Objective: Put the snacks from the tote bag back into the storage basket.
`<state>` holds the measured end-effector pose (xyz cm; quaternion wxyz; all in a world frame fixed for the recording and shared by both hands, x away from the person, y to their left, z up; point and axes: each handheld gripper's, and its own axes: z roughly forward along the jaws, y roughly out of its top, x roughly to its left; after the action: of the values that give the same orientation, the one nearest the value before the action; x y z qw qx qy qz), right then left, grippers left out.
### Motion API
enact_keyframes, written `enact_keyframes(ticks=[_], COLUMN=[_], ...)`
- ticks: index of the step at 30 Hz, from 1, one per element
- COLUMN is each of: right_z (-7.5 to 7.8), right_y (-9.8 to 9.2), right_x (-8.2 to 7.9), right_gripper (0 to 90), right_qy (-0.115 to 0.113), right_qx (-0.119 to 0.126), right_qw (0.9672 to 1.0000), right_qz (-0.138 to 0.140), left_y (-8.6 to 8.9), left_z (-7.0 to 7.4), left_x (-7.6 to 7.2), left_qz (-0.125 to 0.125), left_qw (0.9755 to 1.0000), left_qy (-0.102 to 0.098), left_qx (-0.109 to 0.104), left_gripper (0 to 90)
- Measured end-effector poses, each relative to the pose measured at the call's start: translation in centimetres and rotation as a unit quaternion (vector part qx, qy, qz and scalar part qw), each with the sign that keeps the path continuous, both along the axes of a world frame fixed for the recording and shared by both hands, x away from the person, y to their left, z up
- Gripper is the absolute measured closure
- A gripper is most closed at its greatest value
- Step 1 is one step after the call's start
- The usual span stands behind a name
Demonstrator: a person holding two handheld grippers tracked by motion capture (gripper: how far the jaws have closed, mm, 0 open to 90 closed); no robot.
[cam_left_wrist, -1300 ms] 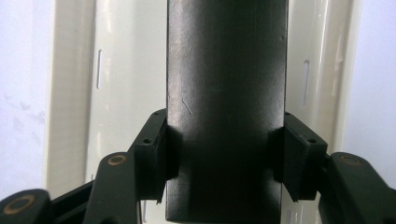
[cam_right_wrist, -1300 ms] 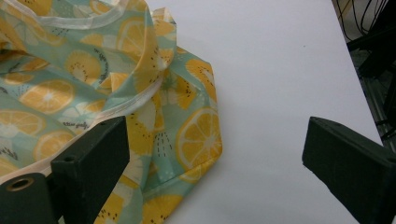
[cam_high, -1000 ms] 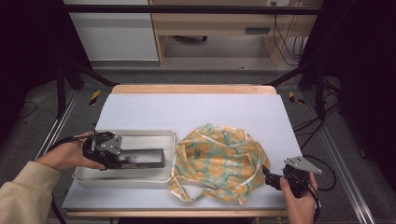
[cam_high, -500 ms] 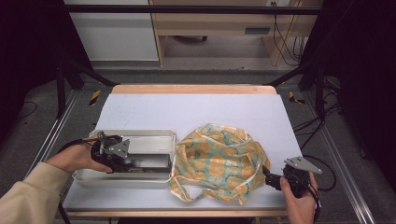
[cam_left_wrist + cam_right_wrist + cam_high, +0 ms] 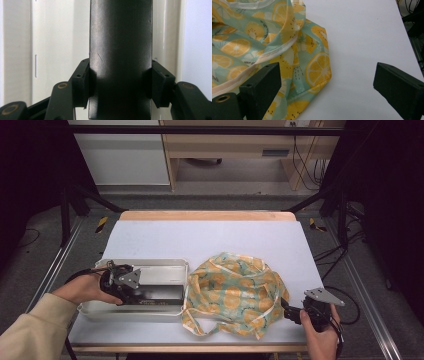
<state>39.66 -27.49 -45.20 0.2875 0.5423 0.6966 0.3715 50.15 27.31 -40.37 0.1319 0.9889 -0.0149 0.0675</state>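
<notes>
My left hand-held gripper (image 5: 120, 87) clamps the black box (image 5: 120, 55) in the tray (image 5: 165, 266) near the surface's front-left corner; right hand-held gripper (image 5: 325, 92) gapes empty beside lemon-print cloth (image 5: 262, 42). Smooth box could slip when lifted.

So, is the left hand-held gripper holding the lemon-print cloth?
No, the left hand-held gripper is clamped on a black box over the white tray.

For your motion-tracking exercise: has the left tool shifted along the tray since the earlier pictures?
Yes. The left tool, gripping the black block, has drifted right along the white tray, toward the lemon-print cloth.
</notes>
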Motion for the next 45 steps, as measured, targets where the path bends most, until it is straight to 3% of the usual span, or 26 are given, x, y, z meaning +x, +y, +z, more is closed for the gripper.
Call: enact_keyframes(ticks=[45], right_z=[-0.1], right_y=[0.2], right_x=[0.1], right_gripper=[7.8], right_qy=[0.006], right_qx=[0.001], right_qw=[1.0000], right_qz=[0.004], left_y=[0.2], left_z=[-1.0], left_x=[0.6], left_qz=[-0.006], left_qw=[0.9998], left_qy=[0.021], left_qx=[0.004], left_gripper=[42.9])
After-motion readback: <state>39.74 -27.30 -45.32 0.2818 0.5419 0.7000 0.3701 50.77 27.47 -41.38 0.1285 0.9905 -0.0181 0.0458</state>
